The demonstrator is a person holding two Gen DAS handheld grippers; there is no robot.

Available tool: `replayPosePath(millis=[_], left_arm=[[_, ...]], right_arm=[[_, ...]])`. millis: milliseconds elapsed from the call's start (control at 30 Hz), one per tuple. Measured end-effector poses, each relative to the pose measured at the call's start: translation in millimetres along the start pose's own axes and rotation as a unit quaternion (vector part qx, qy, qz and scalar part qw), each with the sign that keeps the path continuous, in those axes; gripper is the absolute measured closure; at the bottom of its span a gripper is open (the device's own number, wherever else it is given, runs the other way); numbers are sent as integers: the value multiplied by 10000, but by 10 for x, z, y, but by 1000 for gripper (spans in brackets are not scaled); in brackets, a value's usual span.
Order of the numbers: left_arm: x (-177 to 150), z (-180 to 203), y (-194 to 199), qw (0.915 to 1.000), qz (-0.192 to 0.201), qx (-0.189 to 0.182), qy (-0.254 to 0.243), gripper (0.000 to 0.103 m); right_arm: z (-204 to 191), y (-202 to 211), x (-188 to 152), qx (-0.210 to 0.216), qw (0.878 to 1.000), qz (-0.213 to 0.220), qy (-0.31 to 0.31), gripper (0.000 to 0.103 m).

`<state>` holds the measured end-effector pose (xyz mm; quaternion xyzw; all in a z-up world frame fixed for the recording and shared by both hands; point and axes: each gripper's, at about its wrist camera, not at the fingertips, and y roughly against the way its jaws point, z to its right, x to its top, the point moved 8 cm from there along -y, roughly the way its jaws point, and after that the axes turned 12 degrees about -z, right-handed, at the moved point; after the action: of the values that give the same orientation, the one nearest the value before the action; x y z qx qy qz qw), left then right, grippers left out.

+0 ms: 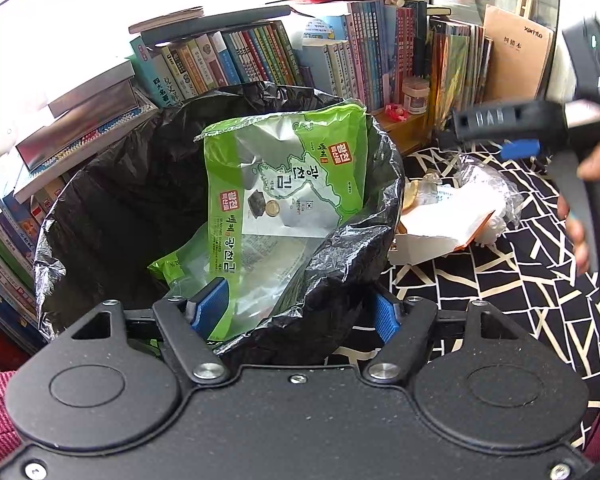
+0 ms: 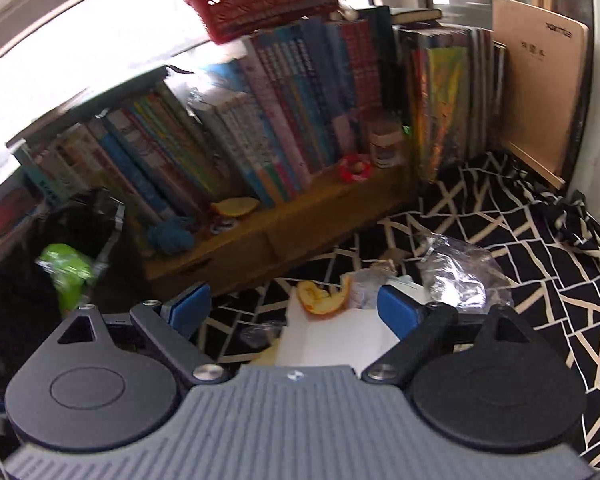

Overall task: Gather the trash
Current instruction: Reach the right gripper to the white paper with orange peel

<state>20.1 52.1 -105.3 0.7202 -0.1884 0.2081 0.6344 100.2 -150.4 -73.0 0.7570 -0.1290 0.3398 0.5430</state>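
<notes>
Black bin liner [image 1: 332, 264] sits loosely between my left tool [image 1: 296, 312], unpinched; green wrapper [image 1: 284, 168] binned. Right tool [image 2: 286, 312] spread, empty; next, orange peel [image 2: 322, 298] at twelve o'clock.

bin [image 1: 100, 208] left, wrapper [image 1: 284, 184] in it | trash pile [image 2: 380, 300] right of bin on cloth [image 2: 520, 320] | books [image 2: 280, 128] behind
</notes>
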Motion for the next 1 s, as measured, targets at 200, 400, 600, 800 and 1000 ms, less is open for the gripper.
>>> replayPosePath(millis=[200, 400, 600, 800, 1000], left_arm=[[7, 11, -19, 9999, -2, 138, 25, 31], [1, 21, -22, 9999, 20, 160, -18, 30], [-10, 11, -5, 9999, 39, 135, -26, 30], [-10, 7, -2, 9999, 44, 125, -21, 30], [-8, 4, 5, 9999, 47, 133, -11, 30]], right_arm=[[595, -494, -308, -404, 9963, -142, -750, 7], [786, -753, -380, -345, 9907, -270, -1286, 7], [680, -836, -386, -369, 9927, -350, -1093, 30], [612, -804, -385, -610, 9924, -286, -1026, 83], [503, -601, -257, -555, 9937, 86, -969, 92]])
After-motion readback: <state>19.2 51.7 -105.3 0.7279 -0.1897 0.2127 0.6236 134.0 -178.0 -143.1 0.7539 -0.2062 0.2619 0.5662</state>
